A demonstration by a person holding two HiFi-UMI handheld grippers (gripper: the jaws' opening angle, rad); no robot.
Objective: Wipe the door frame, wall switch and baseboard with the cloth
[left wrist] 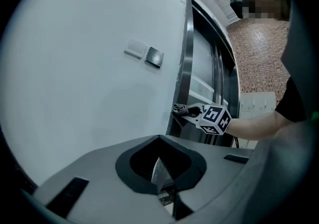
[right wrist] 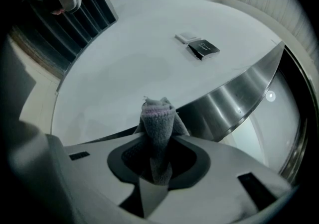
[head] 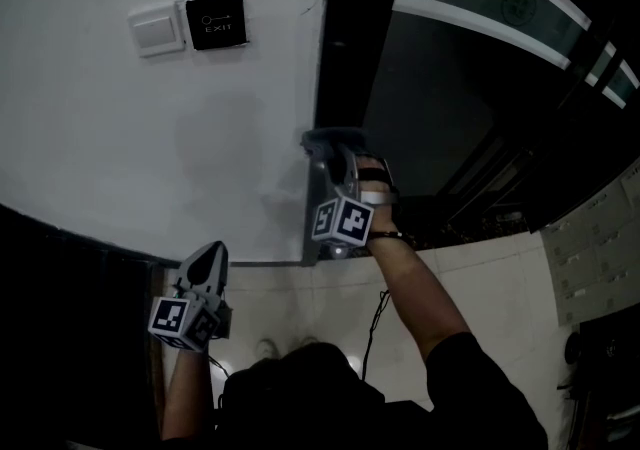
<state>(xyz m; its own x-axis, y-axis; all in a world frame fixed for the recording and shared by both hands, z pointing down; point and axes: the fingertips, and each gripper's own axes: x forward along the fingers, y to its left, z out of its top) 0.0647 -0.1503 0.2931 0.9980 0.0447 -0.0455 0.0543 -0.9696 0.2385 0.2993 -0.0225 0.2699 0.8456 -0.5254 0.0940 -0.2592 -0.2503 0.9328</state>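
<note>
1. Head view, left side: our left gripper (head: 207, 263) hangs low beside the wall (head: 150, 138). Its jaws are pressed together on nothing, and its own view shows the tips meeting with no fabric between them. We judge it idle for this step.
2. High on the wall sits the switch (head: 155, 30), a pale, flat plate with rounded corners. Just beside it is a glossy black exit plate (head: 214, 21). Both look like hard, smooth plastic. The cloth is well apart from them, so we take the switch for a separate step.
3. The wall is matt white paint, even and smooth. At its foot a thin grey strip (head: 270, 263) meets the pale floor tiles (head: 480, 278). We take it for the baseboard, though it is too dim to be sure.
4. The cloth (right wrist: 158, 116) is grey and fleecy, bunched into a soft wad with a faint lilac band. Our right gripper (right wrist: 158, 138) pinches it firmly, and the wad juts past the tips. It sits at the wall's right edge, below the switch, where the wall meets the door frame, and seems to touch that edge.
5. The frame (right wrist: 239, 98) reads dark from the head view. From the right gripper view it is brushed metal with a curved sheen, hard and slick.
6. We judge the frame wipe to be the step in hand. The next stroke calls for steady pressure along the frame's edge. It also needs a grip tight enough that the wad is not dragged out.
</note>
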